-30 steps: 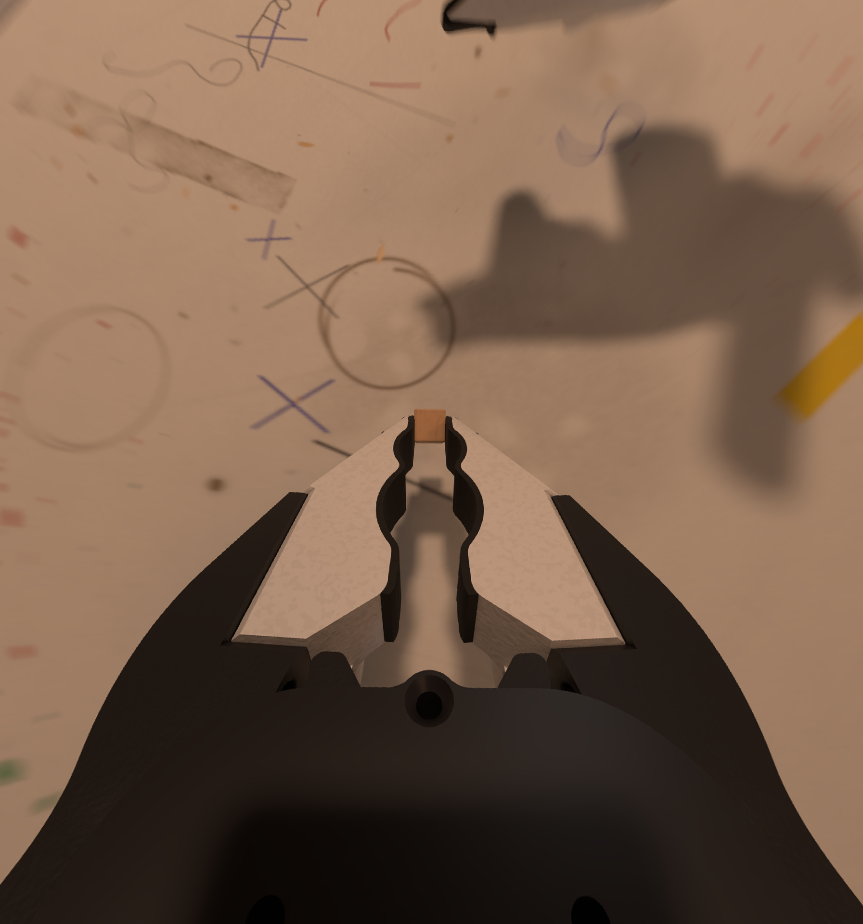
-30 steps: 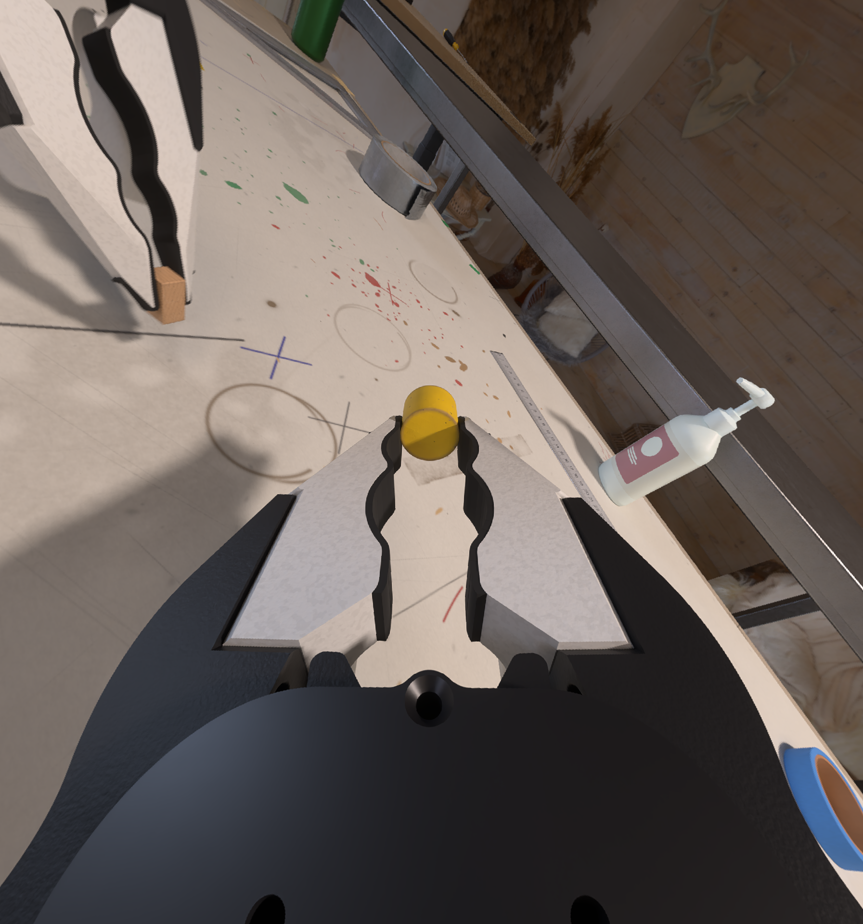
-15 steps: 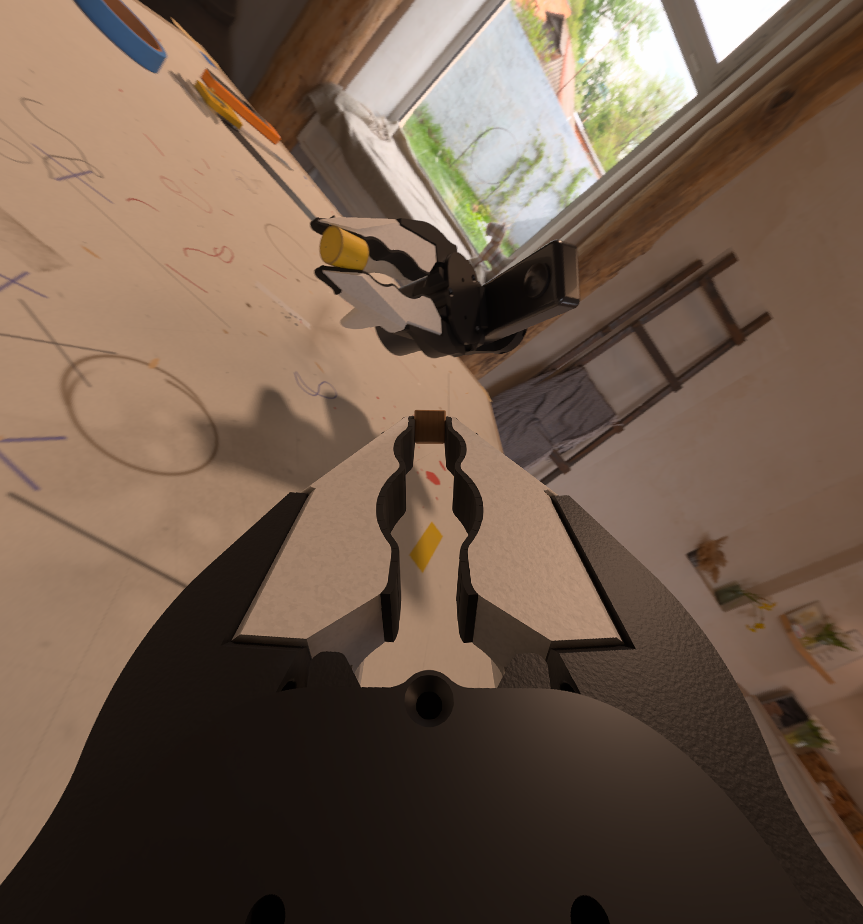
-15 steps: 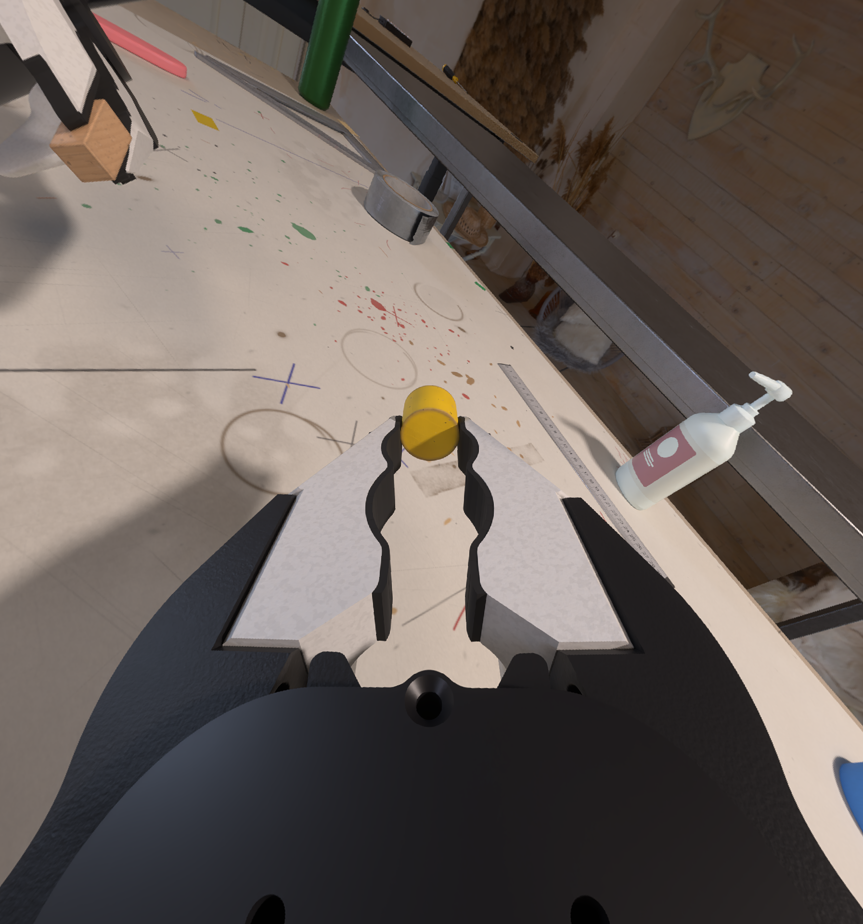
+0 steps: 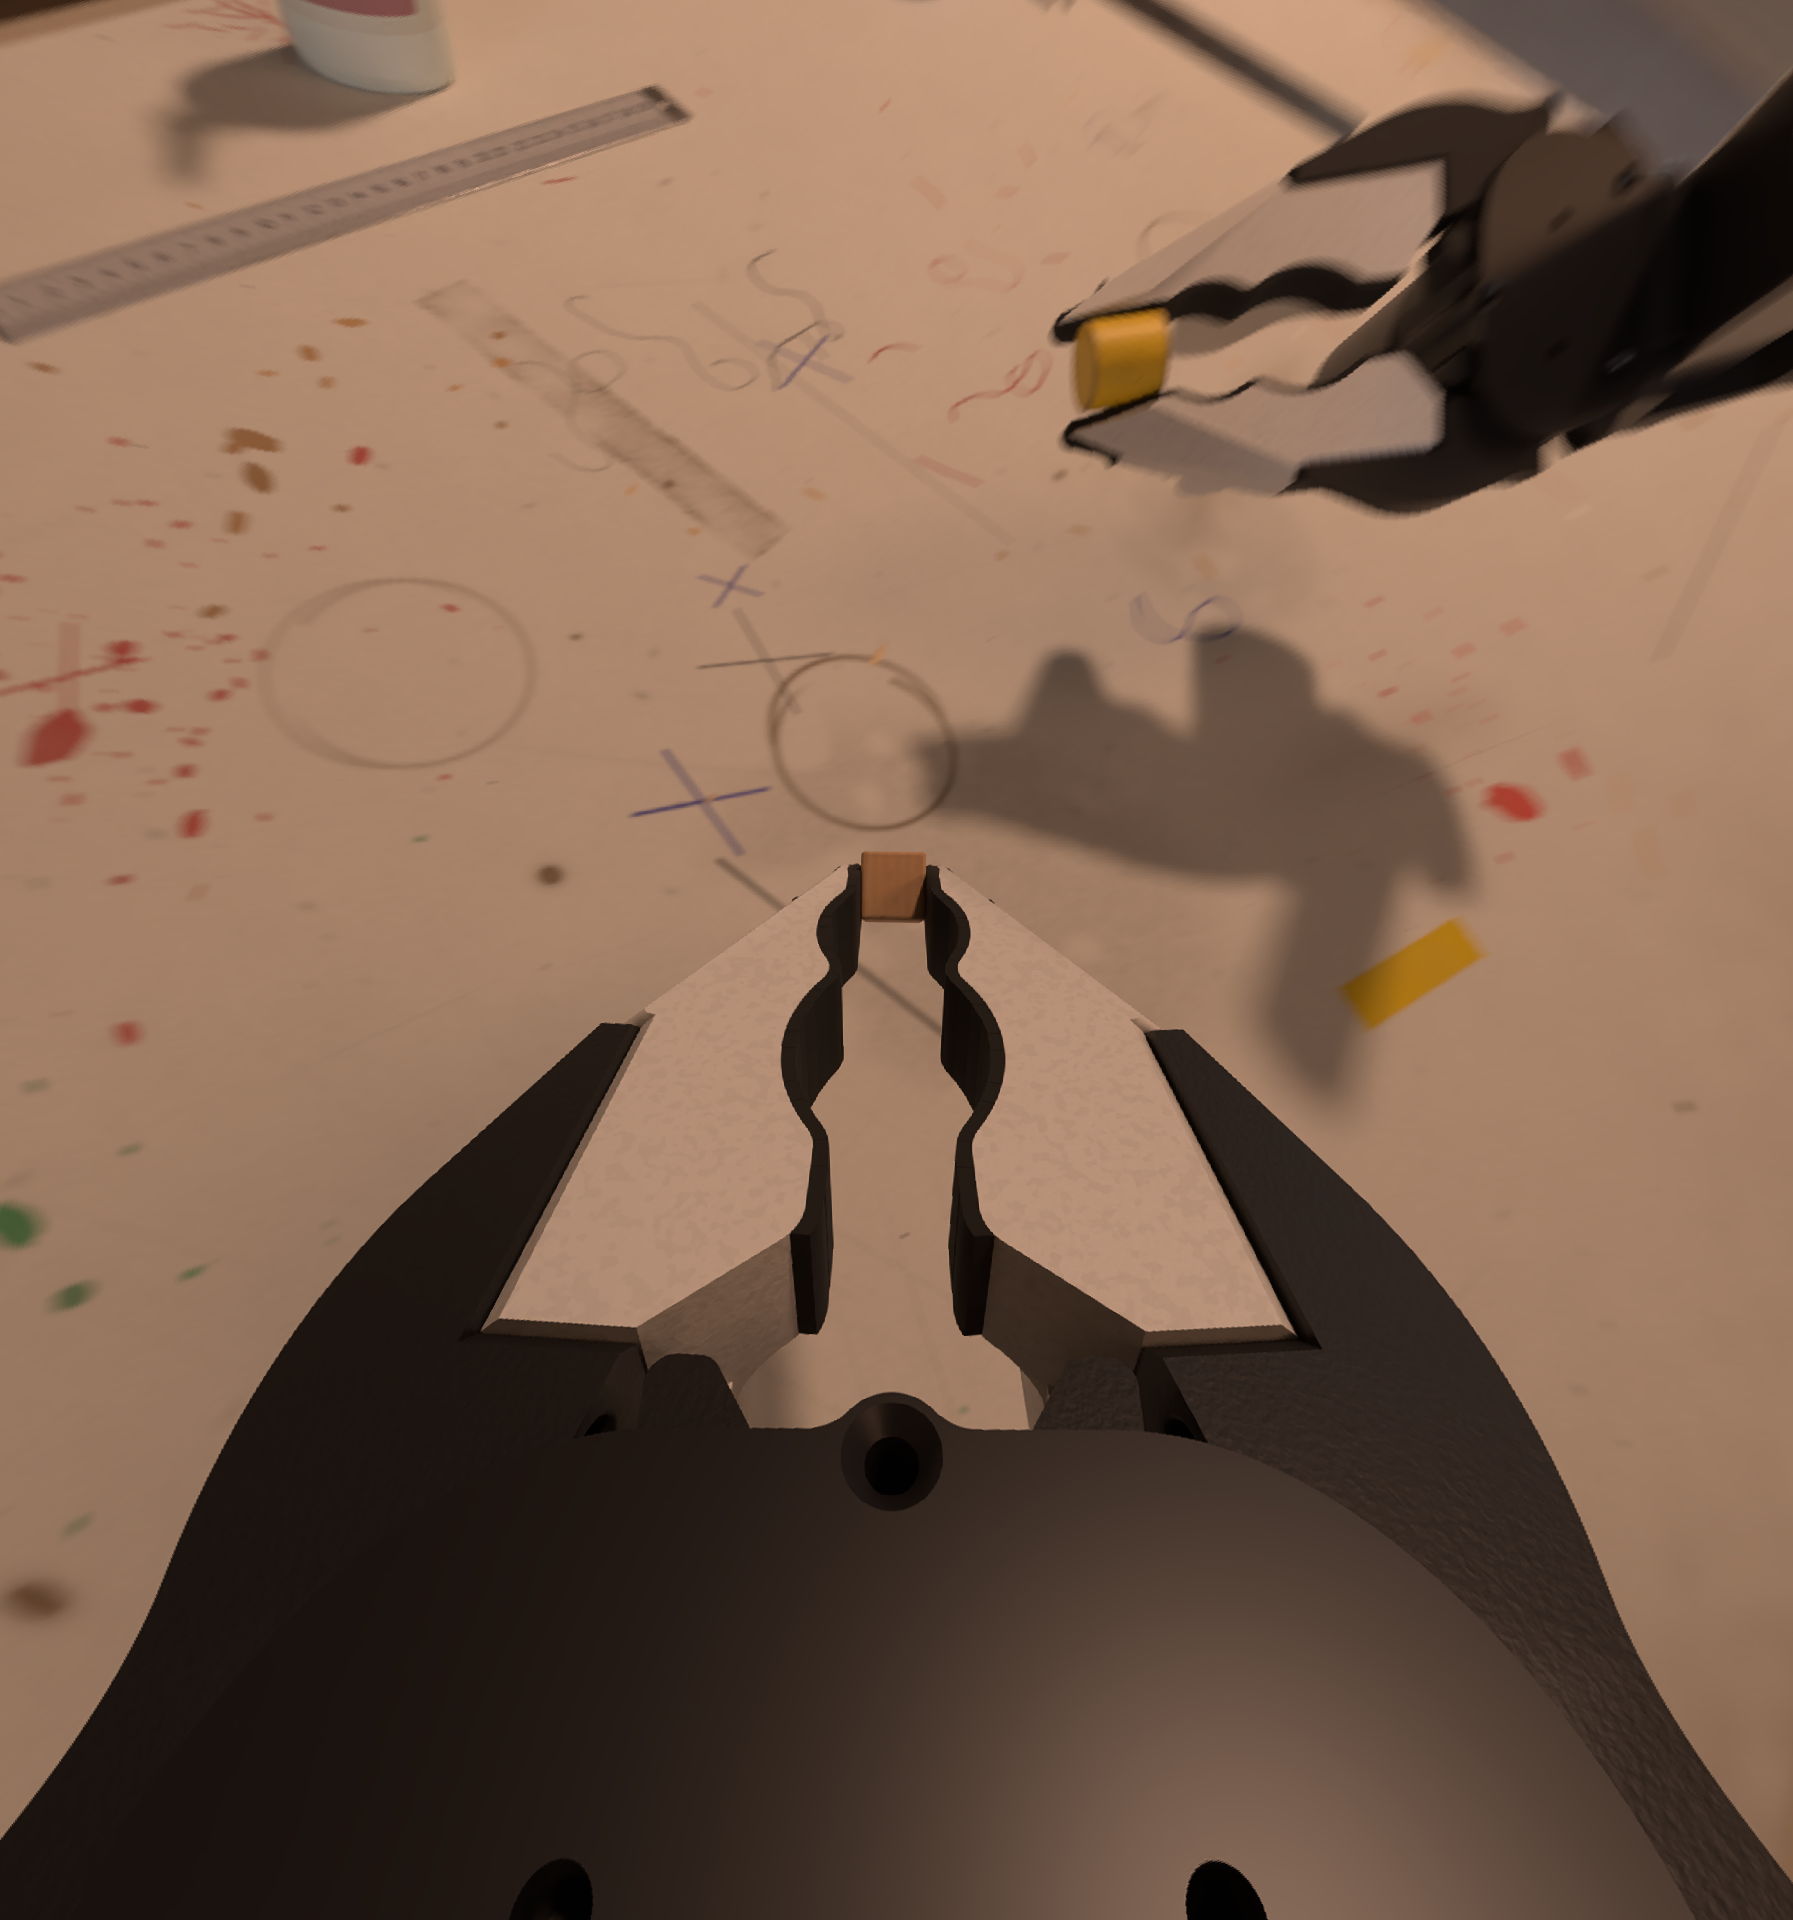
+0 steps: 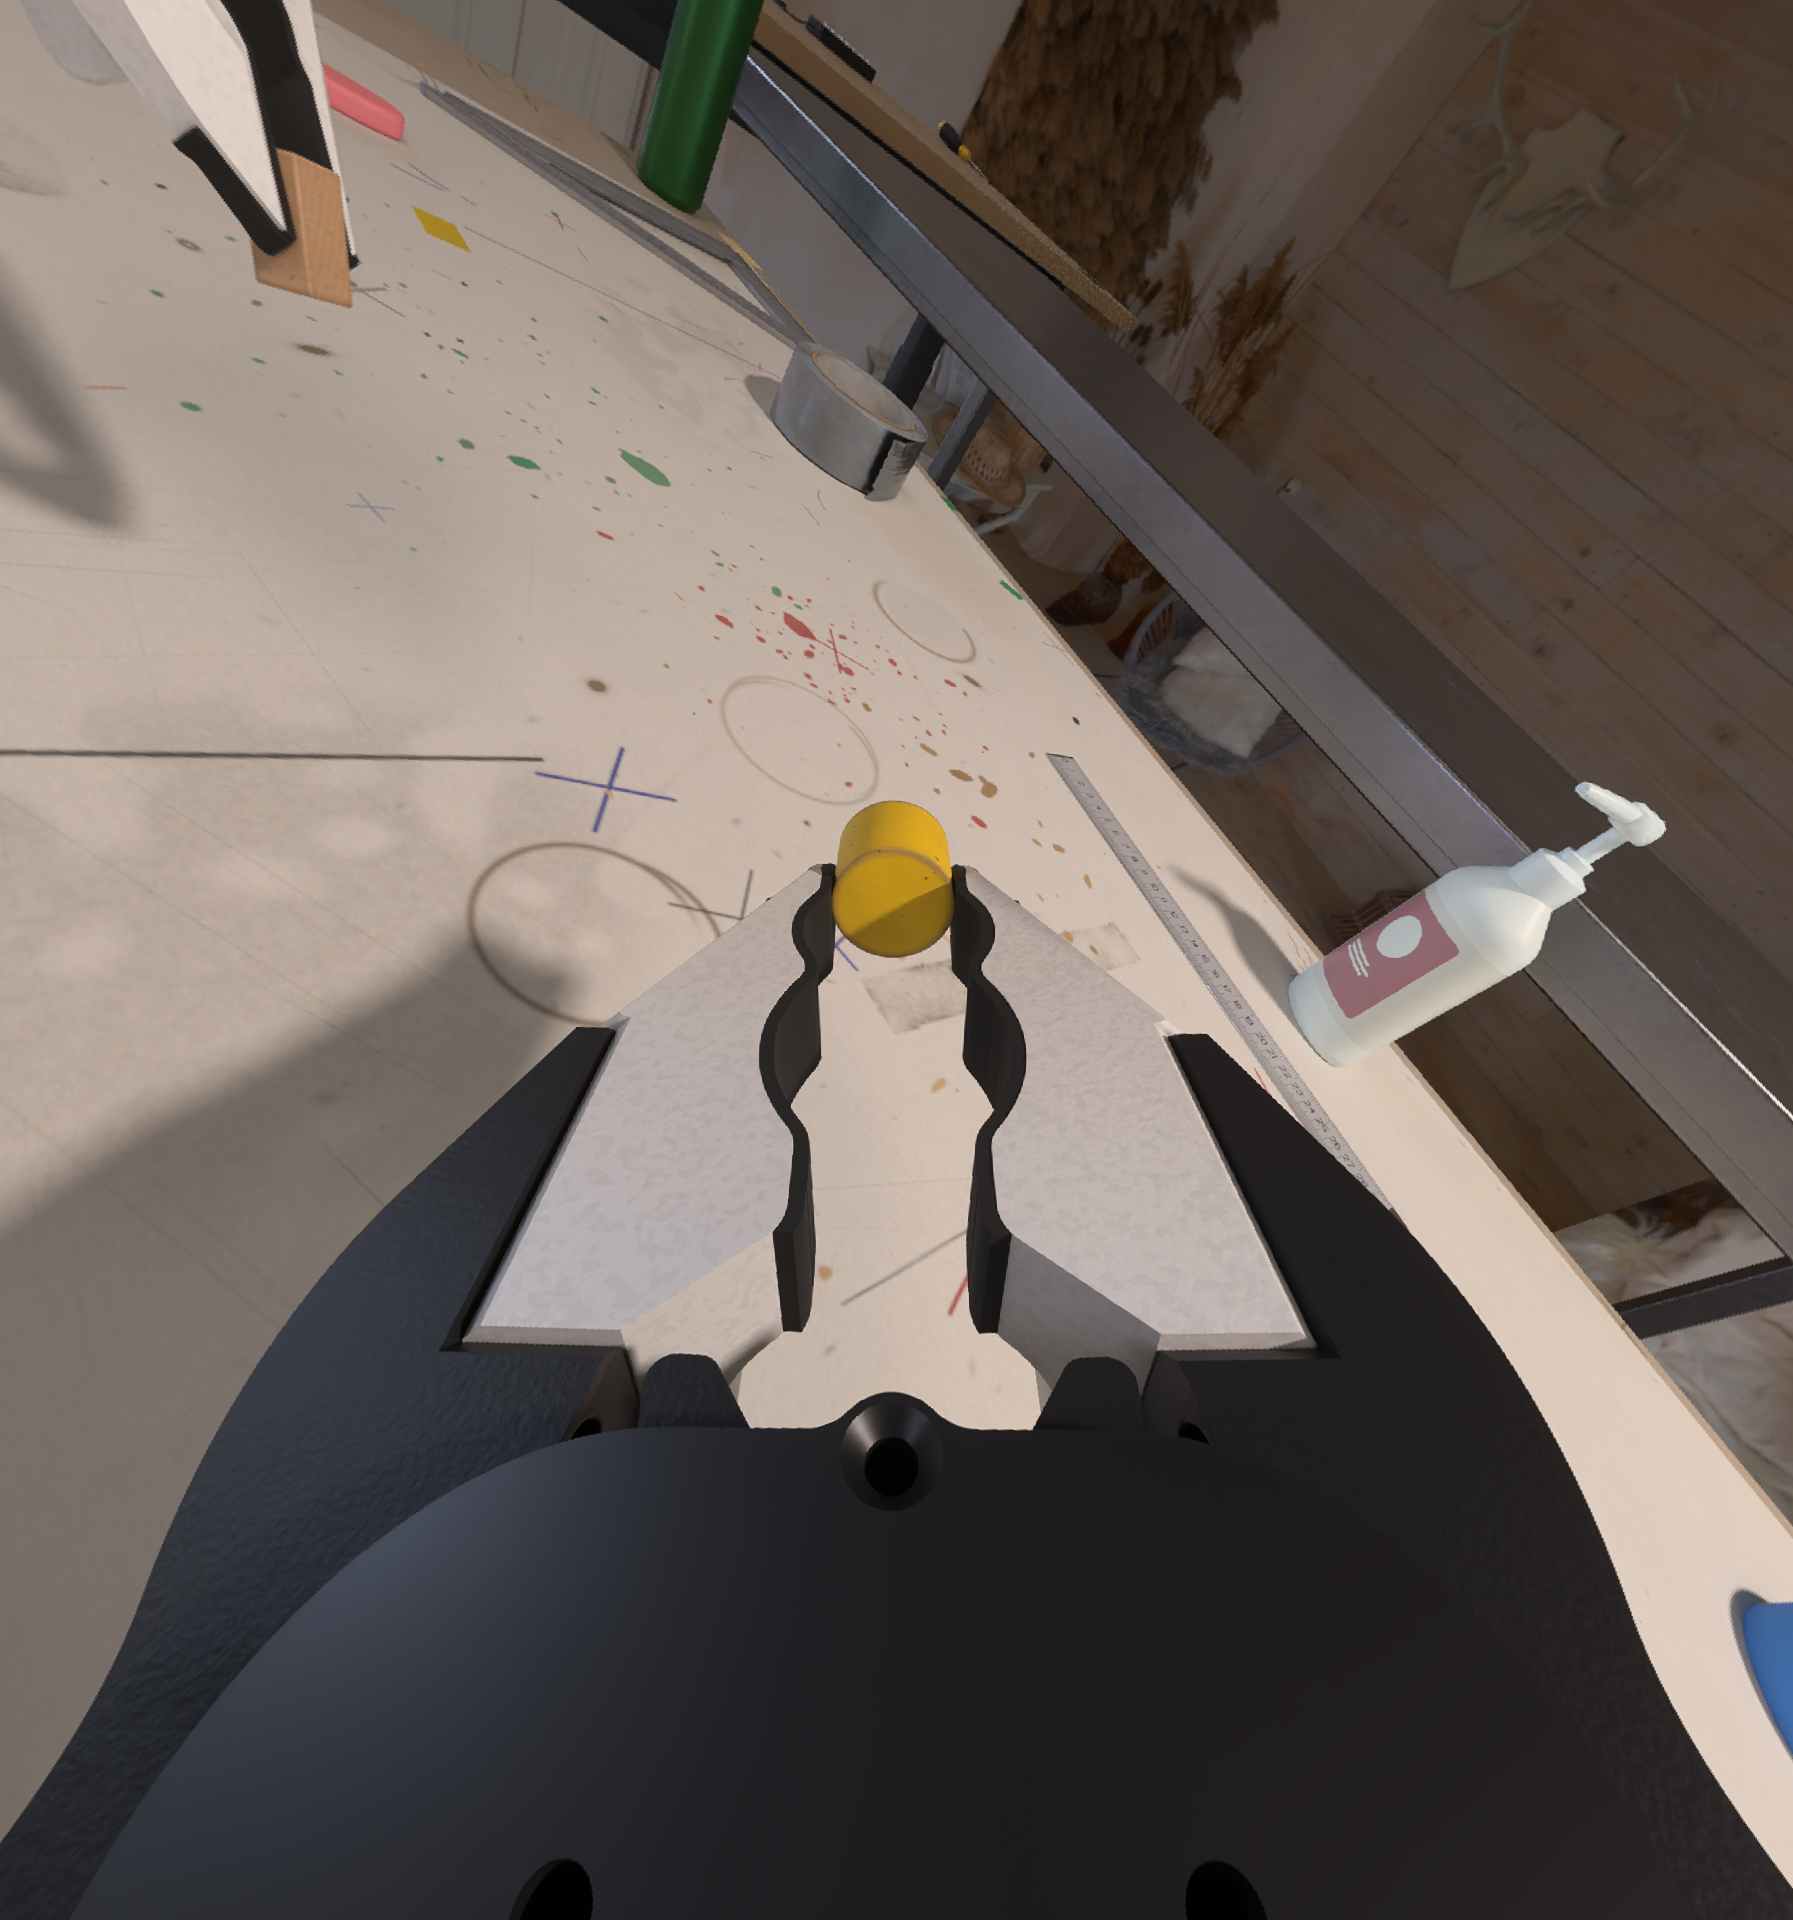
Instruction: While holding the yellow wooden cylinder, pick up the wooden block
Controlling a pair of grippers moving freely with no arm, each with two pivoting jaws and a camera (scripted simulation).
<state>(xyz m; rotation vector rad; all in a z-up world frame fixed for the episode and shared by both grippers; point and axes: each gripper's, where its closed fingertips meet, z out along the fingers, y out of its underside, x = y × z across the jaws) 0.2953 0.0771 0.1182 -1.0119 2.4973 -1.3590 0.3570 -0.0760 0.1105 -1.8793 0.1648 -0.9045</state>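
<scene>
The left gripper (image 5: 893, 891) pinches the wooden block (image 5: 893, 885) at its fingertips above the paint-flecked worktop (image 5: 352, 987); farther off, the right gripper (image 5: 1115, 358) clamps the yellow wooden cylinder (image 5: 1120, 356)

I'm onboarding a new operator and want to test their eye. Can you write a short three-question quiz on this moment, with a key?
1. True or false: the right gripper is shut on the yellow cylinder.
2. What does the left gripper hold? A) ruler B) wooden block C) tape roll
3. Fill in: the white pump bottle stands near the table's ____, beside the metal ruler.

Key: 1 true; 2 B, the wooden block; 3 edge.
</scene>
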